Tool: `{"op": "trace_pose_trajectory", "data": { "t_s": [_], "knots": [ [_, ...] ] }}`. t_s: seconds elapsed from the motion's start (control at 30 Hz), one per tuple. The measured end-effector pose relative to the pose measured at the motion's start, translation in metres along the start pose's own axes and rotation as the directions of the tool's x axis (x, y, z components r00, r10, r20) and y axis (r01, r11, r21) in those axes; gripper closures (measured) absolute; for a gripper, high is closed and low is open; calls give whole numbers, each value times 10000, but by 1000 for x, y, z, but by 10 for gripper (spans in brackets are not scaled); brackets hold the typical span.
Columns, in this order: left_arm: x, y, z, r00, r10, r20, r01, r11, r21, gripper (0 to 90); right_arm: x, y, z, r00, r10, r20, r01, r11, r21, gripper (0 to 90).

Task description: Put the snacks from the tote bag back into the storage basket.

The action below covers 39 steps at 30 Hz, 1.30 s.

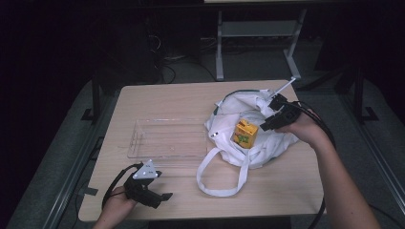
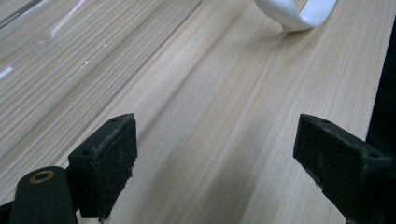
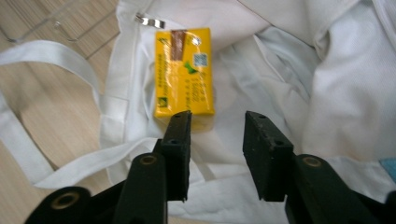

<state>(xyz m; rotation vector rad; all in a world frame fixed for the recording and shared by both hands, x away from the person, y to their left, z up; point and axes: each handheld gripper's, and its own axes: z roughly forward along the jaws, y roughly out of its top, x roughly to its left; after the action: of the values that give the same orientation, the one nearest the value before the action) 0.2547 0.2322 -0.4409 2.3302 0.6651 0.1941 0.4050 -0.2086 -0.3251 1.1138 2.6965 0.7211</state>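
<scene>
A small yellow carton (image 1: 245, 133) (image 3: 185, 71) lies on a crumpled white cloth bag (image 1: 258, 125) (image 3: 303, 79) at the right of the wooden table (image 1: 191, 102). My right gripper (image 1: 268, 125) (image 3: 215, 140) hovers just right of the carton, open, jaws pointing at it with nothing between them. My left gripper (image 1: 162, 196) (image 2: 215, 158) rests low near the table's front left edge, open wide over bare wood. One white bag strap (image 1: 224, 176) (image 2: 299, 11) loops onto the table ahead of it.
A clear plastic tray (image 1: 165, 138) (image 2: 56, 51) lies flat in the table's middle, left of the bag. A metal stand (image 1: 258, 38) and dark floor sit beyond the far edge. Cables trail from both grippers.
</scene>
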Motion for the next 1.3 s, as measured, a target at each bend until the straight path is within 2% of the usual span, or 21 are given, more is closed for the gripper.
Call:
{"op": "trace_pose_trajectory", "data": {
  "t_s": [0.2, 0.33, 0.6, 0.93, 1.2, 1.3],
  "knots": [
    [0, 0, 1, 10000, 33, 35, -33, 10000, -8, 134, 11, 12, 2, 9996, -264, -83, 265, 9996, 109, 469],
    [0, 0, 1, 10000, 10, 45, -10, 10000, 3, 134, 16, 20, 9, 9993, -363, -13, 363, 9987, 368, 434],
    [0, 0, 1, 10000, 48, 80, -48, 10000, 29, 134, 22, 33, 27, 9985, -545, 31, 541, 9953, 807, 390],
    [-1, 0, 1, 9999, 77, 155, -77, 10000, 33, 134, 24, 41, 51, 9975, -710, -44, 711, 9917, 1069, 366],
    [-1, 0, 2, 9998, 23, 206, -22, 10000, -46, 134, 24, 44, 62, 9971, -761, -57, 762, 9894, 1240, 369],
    [-1, 0, 2, 9996, 132, 231, -131, 9999, -28, 134, 24, 44, 63, 9969, -792, -15, 787, 9882, 1315, 378]
  ]
}}
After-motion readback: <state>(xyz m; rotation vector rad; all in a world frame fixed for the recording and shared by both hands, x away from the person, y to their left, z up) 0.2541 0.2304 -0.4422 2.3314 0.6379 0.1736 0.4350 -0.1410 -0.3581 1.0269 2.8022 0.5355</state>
